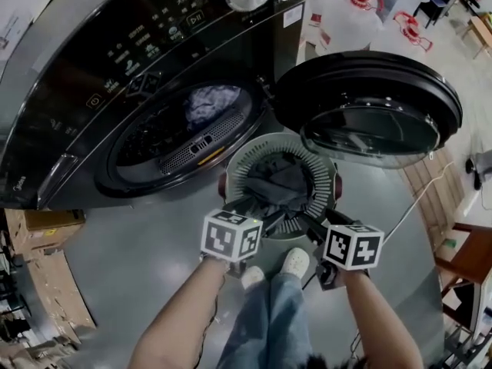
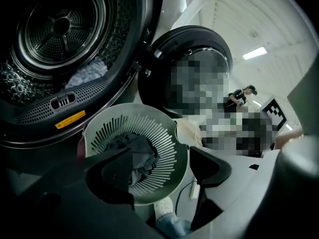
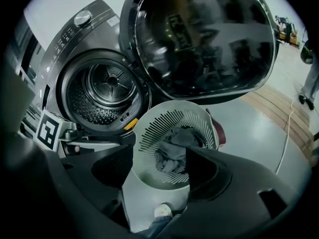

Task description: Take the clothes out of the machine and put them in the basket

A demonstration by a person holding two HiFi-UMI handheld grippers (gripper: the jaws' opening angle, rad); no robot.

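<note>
While both grippers hang over the basket (image 1: 244,169), neither holds anything. The left gripper (image 2: 164,156) has its jaws apart, with only the basket showing through the gap. The right gripper (image 3: 157,158) is the same, apart and empty.

The basket stands on the floor just in front of the machine (image 1: 92,75), below the open door (image 1: 369,106). A dark crumpled pile of clothes (image 1: 283,184) is already in it. One light, patterned garment (image 1: 211,102) lies low in the drum, against the perforated wall.

My read: that garment is the next pick. It's fabric, so soft, light and with no stiffness. It'll drape and trail, and could snag on the door lip on the way out. Take a bunched fold near the top of the heap, not a flat edge. Close fully, then lift clear of the drum rim before swinging over to the basket. Can't tell if more pieces hide under it or in the dark part of the drum.
</note>
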